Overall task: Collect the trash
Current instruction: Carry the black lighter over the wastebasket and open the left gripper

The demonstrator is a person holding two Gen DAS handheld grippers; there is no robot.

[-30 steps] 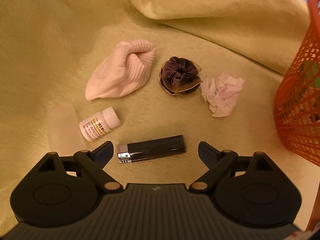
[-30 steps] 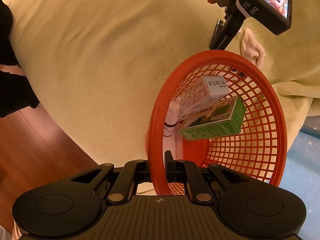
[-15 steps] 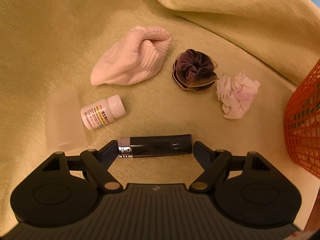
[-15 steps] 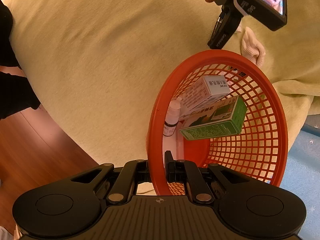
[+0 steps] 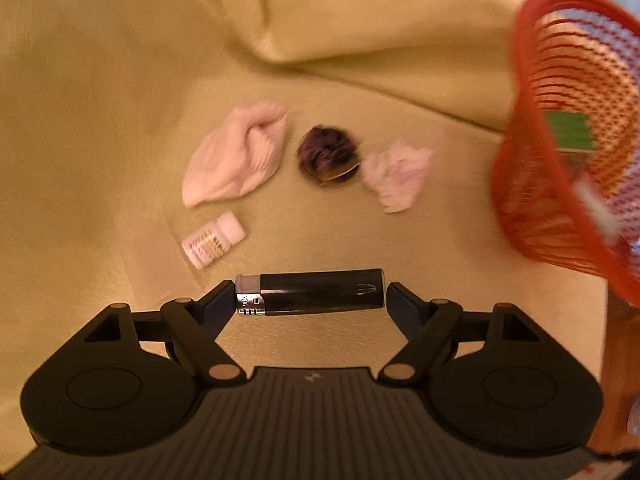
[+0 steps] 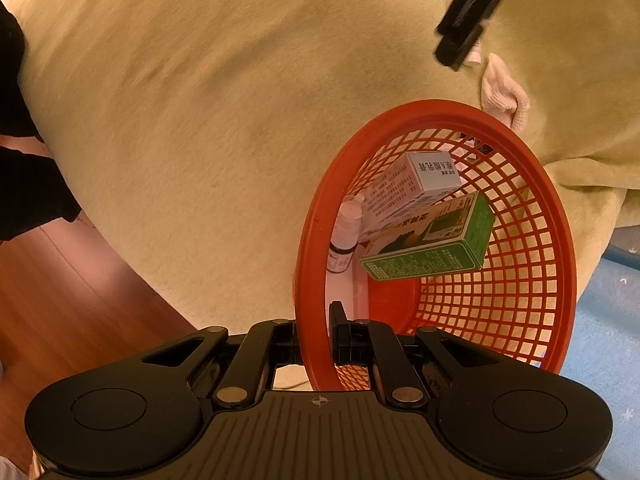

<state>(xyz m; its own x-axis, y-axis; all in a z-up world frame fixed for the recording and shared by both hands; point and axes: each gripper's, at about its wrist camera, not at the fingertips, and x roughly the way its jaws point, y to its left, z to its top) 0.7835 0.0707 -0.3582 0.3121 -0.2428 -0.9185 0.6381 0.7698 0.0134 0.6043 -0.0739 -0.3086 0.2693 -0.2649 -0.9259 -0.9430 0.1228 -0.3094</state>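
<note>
A yellow-green blanket (image 5: 120, 80) covers the whole surface, with a thick fold running across its far side. In the right wrist view a strip of wooden floor (image 6: 60, 300) shows at the lower left.

The red mesh basket (image 6: 552, 280) is tipped on its side. The right gripper (image 6: 316, 340) is clamped on the basket's rim, one finger inside the wall and one outside. Inside the basket lie a green box (image 6: 432, 248), a white box (image 6: 412, 184) resting against it, and a small bottle (image 6: 344, 236) near the rim. In the left wrist view the basket sits blurred at the right edge.

The left gripper (image 5: 310, 296) grips a black lighter (image 5: 312, 291) lengthwise: the left finger presses on the lighter's metal end and the right finger meets the other end. The jaws have just been closing, and the lighter spans the gap between them. It looks raised off the blanket, though I cannot tell for sure.

Beyond the lighter, on the blanket, lies a pink sock (image 5: 236, 160). To its right sits a dark purple hair tie (image 5: 328, 154), and just beside that a crumpled tissue (image 5: 398, 174). A small white pill bottle (image 5: 212, 240) lies on its side below the sock, near the left finger.
</note>
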